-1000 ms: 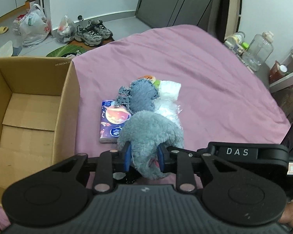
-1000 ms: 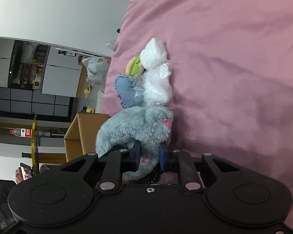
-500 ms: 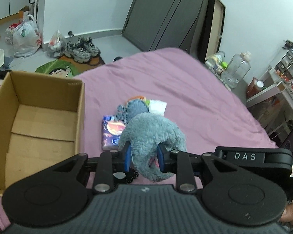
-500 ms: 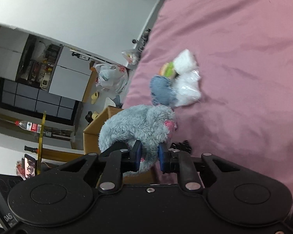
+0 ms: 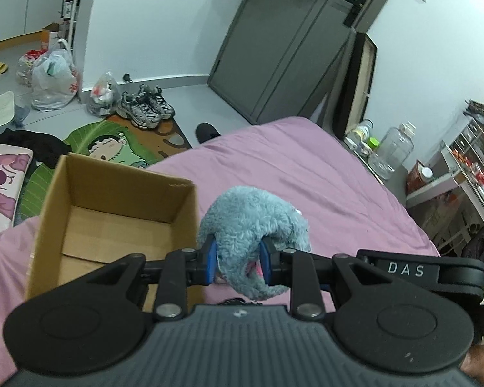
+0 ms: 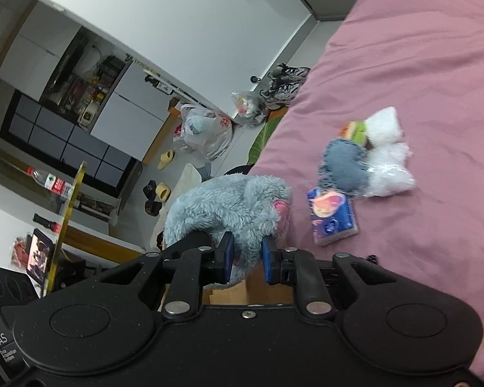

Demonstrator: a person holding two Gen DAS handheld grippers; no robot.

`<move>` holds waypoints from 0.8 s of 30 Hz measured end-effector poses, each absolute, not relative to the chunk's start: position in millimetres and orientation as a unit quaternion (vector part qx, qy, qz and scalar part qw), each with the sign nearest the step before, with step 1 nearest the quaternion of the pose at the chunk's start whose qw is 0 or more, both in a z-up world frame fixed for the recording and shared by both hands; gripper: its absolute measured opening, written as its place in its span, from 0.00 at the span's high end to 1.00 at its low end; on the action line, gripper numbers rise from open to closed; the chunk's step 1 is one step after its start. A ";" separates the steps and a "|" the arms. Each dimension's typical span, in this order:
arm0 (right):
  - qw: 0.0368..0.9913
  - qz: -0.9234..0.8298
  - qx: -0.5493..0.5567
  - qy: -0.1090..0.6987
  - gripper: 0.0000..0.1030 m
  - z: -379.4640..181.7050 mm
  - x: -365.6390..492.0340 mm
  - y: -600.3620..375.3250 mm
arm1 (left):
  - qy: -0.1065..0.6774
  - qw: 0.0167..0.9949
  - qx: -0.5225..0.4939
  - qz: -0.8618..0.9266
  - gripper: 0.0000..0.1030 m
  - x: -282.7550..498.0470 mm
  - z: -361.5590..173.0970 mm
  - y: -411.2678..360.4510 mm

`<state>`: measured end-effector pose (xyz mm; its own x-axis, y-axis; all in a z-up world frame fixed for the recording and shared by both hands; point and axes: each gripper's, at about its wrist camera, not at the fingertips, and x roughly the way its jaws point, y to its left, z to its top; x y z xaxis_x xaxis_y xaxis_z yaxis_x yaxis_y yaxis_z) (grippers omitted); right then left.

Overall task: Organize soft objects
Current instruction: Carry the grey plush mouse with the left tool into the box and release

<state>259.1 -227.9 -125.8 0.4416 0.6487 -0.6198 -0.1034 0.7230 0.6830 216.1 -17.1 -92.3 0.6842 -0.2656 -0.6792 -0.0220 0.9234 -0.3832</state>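
Note:
A fluffy grey-blue plush toy (image 5: 255, 219) with pink patches is held in the air by both grippers. My left gripper (image 5: 237, 262) is shut on it, just right of an open, empty cardboard box (image 5: 113, 219) on the pink bed. My right gripper (image 6: 246, 258) is shut on the same plush (image 6: 232, 206). In the right wrist view a small blue plush (image 6: 345, 164), a white wrapped soft item (image 6: 387, 167), an orange-green toy (image 6: 355, 130) and a purple packet (image 6: 332, 217) lie together on the bed.
The pink bed sheet (image 5: 306, 167) stretches ahead. On the floor beyond are sneakers (image 5: 145, 108), plastic bags (image 5: 51, 80) and a green mat (image 5: 113, 145). A side shelf with bottles (image 5: 393, 148) stands right of the bed.
Both grippers have lifted the grey-blue plush off the pile and carried it left toward the box. The other items stay on the bed.

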 end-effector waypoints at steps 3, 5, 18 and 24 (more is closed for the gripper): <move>0.799 0.244 0.283 0.471 0.82 -123.7 263.0 -208.9 | 0.388 0.899 -0.193 -0.060 0.75 218.4 -92.7 -1.6; 0.799 0.250 0.280 0.470 0.82 -123.4 265.7 -197.3 | 0.385 0.900 -0.199 -0.053 0.75 220.1 -93.1 10.9; 0.788 0.289 0.238 0.490 0.82 -133.8 287.6 -135.7 | 0.382 0.883 -0.271 0.019 0.75 233.4 -117.2 72.4; 0.778 0.298 0.235 0.501 0.82 -142.0 293.4 -129.3 | 0.387 0.879 -0.277 0.040 0.74 242.7 -128.3 85.9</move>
<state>293.4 -129.3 -142.0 0.3208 0.6997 -0.6383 -0.2286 0.7113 0.6647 242.7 85.9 -128.3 0.6978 -0.1447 -0.7016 -0.2840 0.8432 -0.4564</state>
